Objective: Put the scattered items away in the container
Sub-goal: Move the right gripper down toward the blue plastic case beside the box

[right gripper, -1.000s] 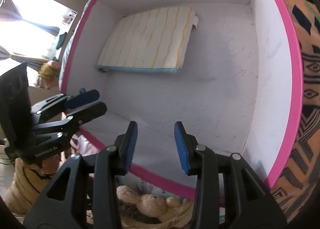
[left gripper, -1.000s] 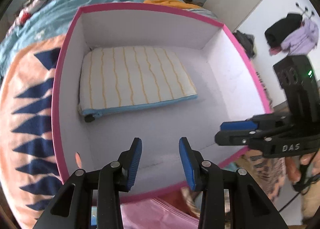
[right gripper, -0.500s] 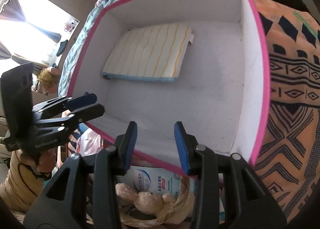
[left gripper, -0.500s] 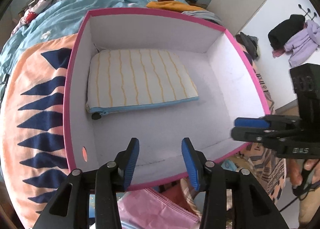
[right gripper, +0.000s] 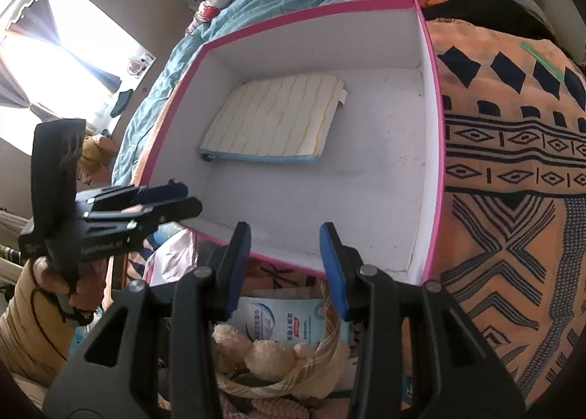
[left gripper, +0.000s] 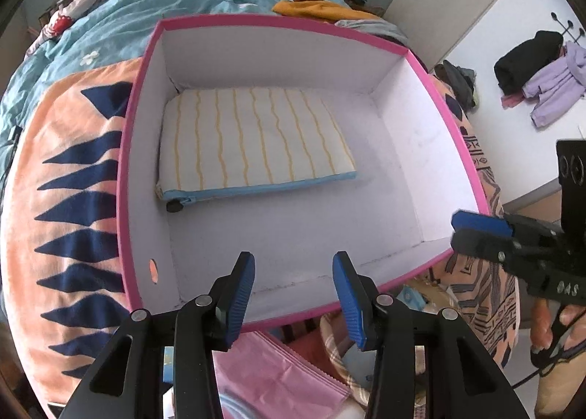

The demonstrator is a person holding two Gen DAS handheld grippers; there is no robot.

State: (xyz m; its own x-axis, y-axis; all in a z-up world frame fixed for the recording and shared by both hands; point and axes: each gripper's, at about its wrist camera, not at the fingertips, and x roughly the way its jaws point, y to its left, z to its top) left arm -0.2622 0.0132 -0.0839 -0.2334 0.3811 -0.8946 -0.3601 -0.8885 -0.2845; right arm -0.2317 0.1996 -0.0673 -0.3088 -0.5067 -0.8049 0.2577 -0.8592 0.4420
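Pink-rimmed box [left gripper: 454, 159] on patterned blanket [left gripper: 73, 199] on bed; striped zip pouch [left gripper: 252, 141] flat inside at back-left corner. Left gripper [left gripper: 291, 296] over near rim, jaws just opened a bit wider, parted, nothing between. Right gripper [right gripper: 285, 269] at near-right corner, jaws apart and empty. Versus a second ago: both views pulled back and up, whole box now in frame. Below near rim: pink bag [left gripper: 278, 378], wipes pack [right gripper: 282, 324], plush toy [right gripper: 256, 349] in woven basket [right gripper: 329, 338].
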